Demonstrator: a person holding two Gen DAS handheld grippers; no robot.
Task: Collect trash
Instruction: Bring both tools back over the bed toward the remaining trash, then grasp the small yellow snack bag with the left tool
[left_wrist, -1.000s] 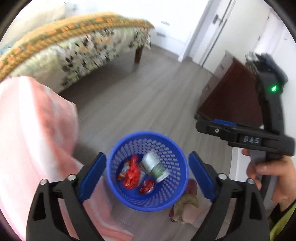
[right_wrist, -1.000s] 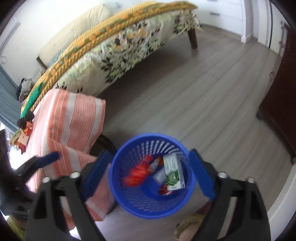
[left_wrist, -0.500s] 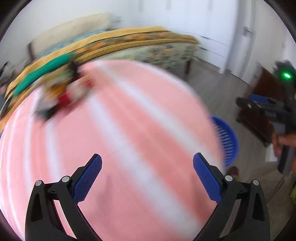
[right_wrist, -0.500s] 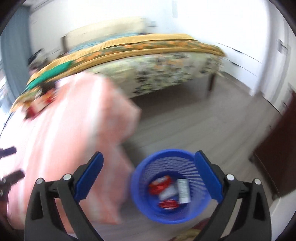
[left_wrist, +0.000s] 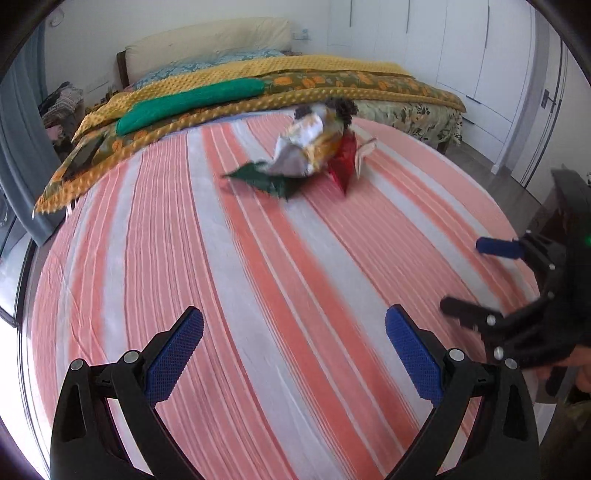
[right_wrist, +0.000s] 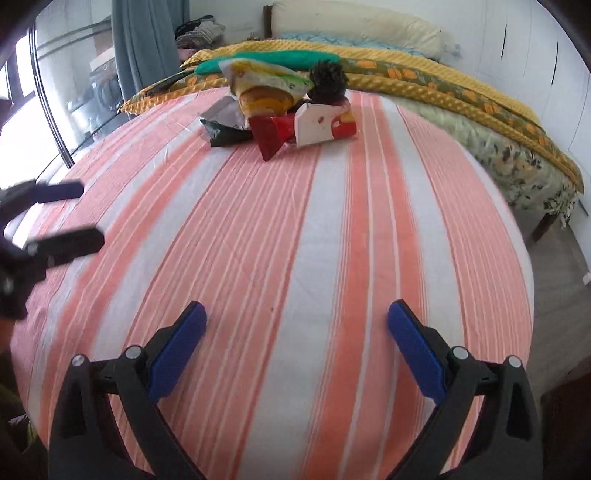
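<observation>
Both claws spread wide and empty over the striped cloth, trash pile well ahead.

Left claw (left_wrist: 293, 347): jaws released, just finished opening, nothing between them, only orange-and-white striped cloth (left_wrist: 258, 295) below. Right claw (right_wrist: 297, 338): jaws spread, empty, same cloth below. Each claw shows in the other's view, off to the side, apart from it. Trash pile (right_wrist: 280, 107) sits far ahead of both, at the cloth's far edge, touching neither. In it: red wrapper (right_wrist: 271, 134), long axis running toward the right claw, tip pointing at it; white-and-red carton (right_wrist: 325, 123) lying on its side, long axis across the view, right of the wrapper; yellow bag (right_wrist: 264, 86) on top, crumpled; dark green wrapper (right_wrist: 225, 134) at left, lying flat. Beyond the pile: bed (right_wrist: 443, 92) with yellow blanket.
</observation>
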